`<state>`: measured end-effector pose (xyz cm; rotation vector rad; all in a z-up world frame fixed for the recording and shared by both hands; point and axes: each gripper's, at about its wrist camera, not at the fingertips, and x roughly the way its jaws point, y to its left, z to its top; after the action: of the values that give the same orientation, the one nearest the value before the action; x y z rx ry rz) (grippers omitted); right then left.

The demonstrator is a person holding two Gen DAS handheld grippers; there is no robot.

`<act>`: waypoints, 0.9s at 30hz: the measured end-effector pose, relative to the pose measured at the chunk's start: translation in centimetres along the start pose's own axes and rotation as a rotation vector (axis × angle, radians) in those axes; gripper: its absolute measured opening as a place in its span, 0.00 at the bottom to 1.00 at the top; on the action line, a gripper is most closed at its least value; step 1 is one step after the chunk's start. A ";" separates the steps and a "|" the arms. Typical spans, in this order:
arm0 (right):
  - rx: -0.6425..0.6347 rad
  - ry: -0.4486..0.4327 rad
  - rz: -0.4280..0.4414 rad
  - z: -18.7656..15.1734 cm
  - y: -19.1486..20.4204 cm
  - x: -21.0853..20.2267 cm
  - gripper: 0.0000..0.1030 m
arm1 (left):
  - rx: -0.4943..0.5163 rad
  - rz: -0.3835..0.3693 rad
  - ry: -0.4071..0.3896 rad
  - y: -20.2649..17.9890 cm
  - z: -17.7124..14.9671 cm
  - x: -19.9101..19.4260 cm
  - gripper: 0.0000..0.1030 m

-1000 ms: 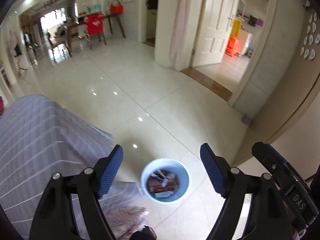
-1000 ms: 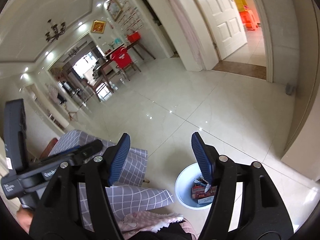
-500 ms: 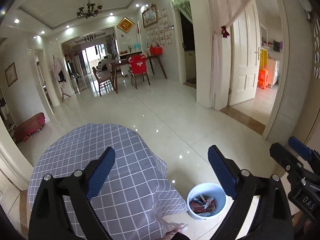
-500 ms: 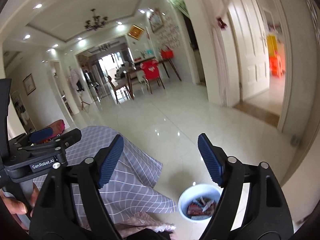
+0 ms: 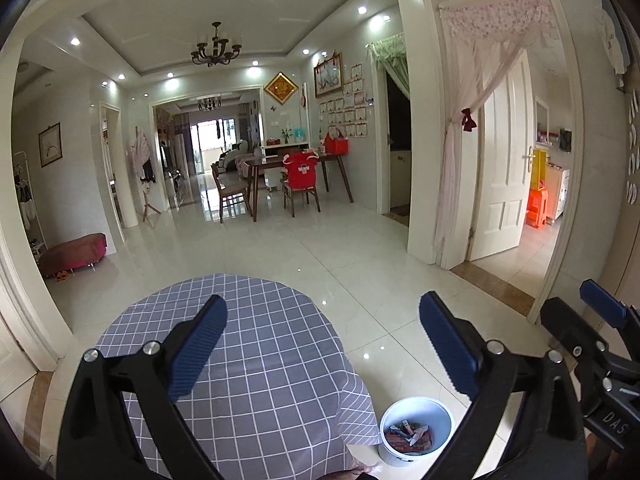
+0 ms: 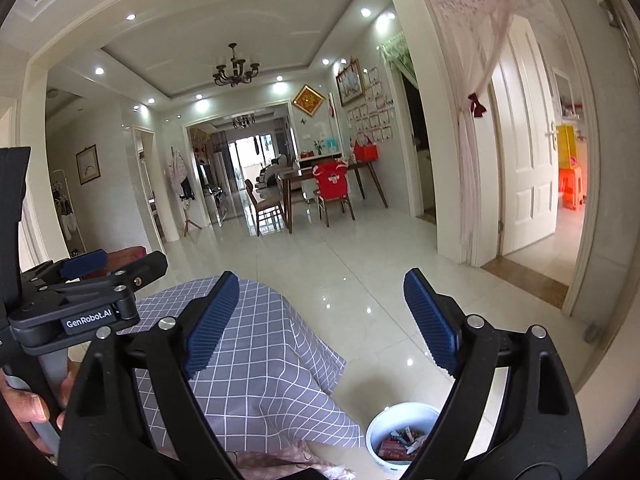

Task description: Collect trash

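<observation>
1. Left claw (image 5: pixel 320 344): nearest item, raised over the tabletop. Blue pads stand wide apart and are opening further, with nothing between them. Judged idle, with no wrapper left within its reach.
2. Right claw (image 6: pixel 318 320): alongside, to the right of the left one. Pads likewise apart and opening, empty. Its tilt only slightly downward suggests no pickup is in hand.
3. Hand (image 6: pixel 28 408): near left edge of the right wrist view, wrapped round the grey handle of the left tool to carry it.
4. Tabletop (image 5: pixel 256 360): round, draped in grey cloth with a white grid. Its visible surface carries no litter, so the collecting looks close to done.
5. Bin (image 5: pixel 416 412): white pail on the floor, just beside the hanging cloth on the right. Placed there, presumably, so scraps can be dropped straight off the tabletop edge.
6. Trash (image 5: pixel 408 436): red and white wrappers lying in the bottom of the bin. Individual pieces are too small to sort.
7. Floor (image 5: pixel 280 248): glossy pale tile, running far back.
8. Dining set (image 5: pixel 296 176): far, dark wood table with a red-covered chair, well apart from the work.
</observation>
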<state>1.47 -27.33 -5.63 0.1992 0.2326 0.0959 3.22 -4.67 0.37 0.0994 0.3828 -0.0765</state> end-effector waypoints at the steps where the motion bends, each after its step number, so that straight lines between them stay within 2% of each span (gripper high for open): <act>1: -0.002 -0.006 0.002 0.0 0.1 -0.2 0.82 | 0.003 0.004 -0.005 0.0 0.1 -0.3 0.92; 10: -0.015 -0.029 0.010 0.5 0.7 -1.4 0.82 | 0.036 0.021 -0.039 -0.2 0.4 -2.2 0.92; 27: -0.005 -0.036 0.004 0.3 0.7 -1.6 0.83 | 0.052 0.024 -0.042 -1.0 0.8 -2.6 0.92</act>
<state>-0.09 -26.86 -4.80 0.1959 0.1963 0.0972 0.98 -5.57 2.01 0.1530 0.3380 -0.0646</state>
